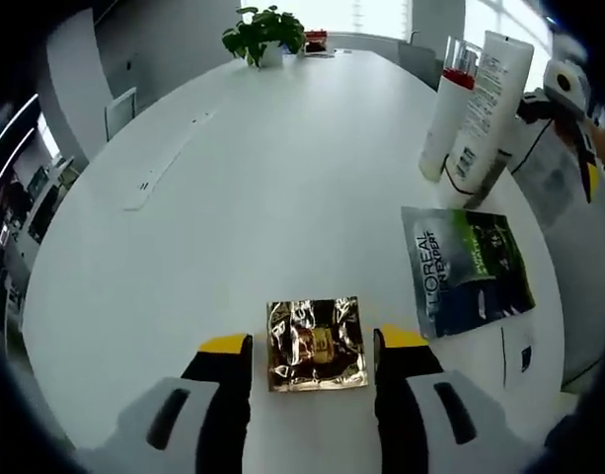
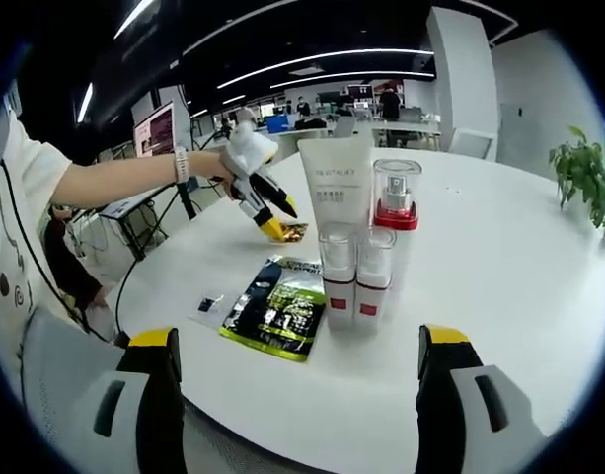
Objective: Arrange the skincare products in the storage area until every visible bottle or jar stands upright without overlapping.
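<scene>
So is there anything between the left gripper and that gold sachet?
Nothing visible. The gold sachet lies flat on the white table, just ahead of the open left gripper, roughly between its yellow tips. The dark L'Oreal sachet lies off to the side.

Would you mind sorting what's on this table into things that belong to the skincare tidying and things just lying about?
Job: gold sachet, green sachet, white tube, red-collared pump bottle, two small bottles.
Lying about: potted plant, small black-printed card.
</scene>
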`<state>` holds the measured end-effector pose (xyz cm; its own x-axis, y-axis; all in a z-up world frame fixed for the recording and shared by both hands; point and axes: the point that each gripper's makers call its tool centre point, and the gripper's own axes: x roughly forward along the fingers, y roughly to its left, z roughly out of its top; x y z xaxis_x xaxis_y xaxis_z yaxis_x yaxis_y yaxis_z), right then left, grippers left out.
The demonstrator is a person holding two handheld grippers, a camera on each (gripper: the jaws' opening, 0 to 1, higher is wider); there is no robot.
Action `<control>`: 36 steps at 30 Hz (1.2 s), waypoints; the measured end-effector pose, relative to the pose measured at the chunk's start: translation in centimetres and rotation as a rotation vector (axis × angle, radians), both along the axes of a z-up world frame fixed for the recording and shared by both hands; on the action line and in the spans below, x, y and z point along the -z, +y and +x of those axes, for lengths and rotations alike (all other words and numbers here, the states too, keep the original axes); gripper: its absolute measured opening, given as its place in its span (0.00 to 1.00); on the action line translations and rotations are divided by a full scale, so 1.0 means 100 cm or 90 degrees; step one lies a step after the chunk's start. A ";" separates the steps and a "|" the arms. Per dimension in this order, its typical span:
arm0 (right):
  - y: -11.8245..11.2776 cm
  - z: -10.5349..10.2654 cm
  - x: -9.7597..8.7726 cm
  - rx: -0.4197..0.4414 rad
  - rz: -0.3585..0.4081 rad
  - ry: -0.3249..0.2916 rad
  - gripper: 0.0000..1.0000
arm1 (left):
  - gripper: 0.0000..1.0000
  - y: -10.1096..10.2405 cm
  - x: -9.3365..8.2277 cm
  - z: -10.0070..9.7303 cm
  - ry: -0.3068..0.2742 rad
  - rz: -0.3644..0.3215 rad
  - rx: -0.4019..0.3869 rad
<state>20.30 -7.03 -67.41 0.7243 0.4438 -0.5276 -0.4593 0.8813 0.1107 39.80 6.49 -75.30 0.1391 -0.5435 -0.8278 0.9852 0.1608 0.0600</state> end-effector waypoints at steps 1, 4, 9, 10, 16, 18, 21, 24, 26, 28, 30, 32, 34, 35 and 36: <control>0.000 0.000 0.000 0.000 0.000 0.001 1.00 | 0.50 0.000 0.002 0.000 0.004 0.003 -0.001; -0.002 -0.001 0.002 0.001 -0.003 0.003 1.00 | 0.50 0.003 0.007 0.011 0.013 0.005 -0.012; -0.005 -0.002 0.002 0.008 -0.001 0.002 1.00 | 0.49 0.004 0.009 0.020 0.023 0.001 -0.021; -0.006 -0.002 0.002 0.009 -0.001 0.003 1.00 | 0.49 0.004 0.010 0.021 0.026 0.001 -0.022; -0.005 -0.001 0.003 0.009 0.000 0.003 1.00 | 0.46 0.004 0.012 0.025 0.029 0.008 -0.023; -0.005 -0.001 0.002 0.009 0.001 0.001 1.00 | 0.44 0.005 0.013 0.028 0.032 0.010 -0.029; -0.004 -0.001 0.002 0.008 0.002 -0.002 1.00 | 0.36 0.006 0.012 0.024 0.032 0.013 -0.034; -0.003 -0.002 0.001 0.007 0.003 -0.004 0.99 | 0.35 0.007 0.011 0.022 0.032 0.012 -0.047; -0.004 -0.003 0.001 0.008 0.003 -0.005 0.99 | 0.35 0.007 0.011 0.024 0.030 0.012 -0.051; -0.004 -0.003 0.000 0.009 0.004 -0.007 0.99 | 0.35 0.009 0.011 0.025 0.029 0.012 -0.059; -0.005 -0.003 -0.002 0.009 0.005 -0.010 0.99 | 0.35 0.010 0.011 0.027 0.028 0.014 -0.059; -0.005 -0.003 -0.002 0.008 0.004 -0.010 0.99 | 0.35 0.012 0.012 0.027 0.030 0.016 -0.060; -0.006 -0.003 -0.002 0.006 0.003 -0.012 0.99 | 0.35 0.014 0.012 0.025 0.028 0.021 -0.058; -0.005 -0.003 -0.003 0.006 0.004 -0.013 0.99 | 0.35 0.015 0.012 0.024 0.028 0.025 -0.056; -0.005 -0.002 -0.003 0.005 0.005 -0.014 0.99 | 0.35 0.016 0.012 0.021 0.028 0.029 -0.052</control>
<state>20.07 -7.56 -67.08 0.7396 0.4414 -0.5081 -0.4542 0.8844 0.1072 41.91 8.13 -76.50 0.1440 -0.4930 -0.8580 0.9708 0.2385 0.0259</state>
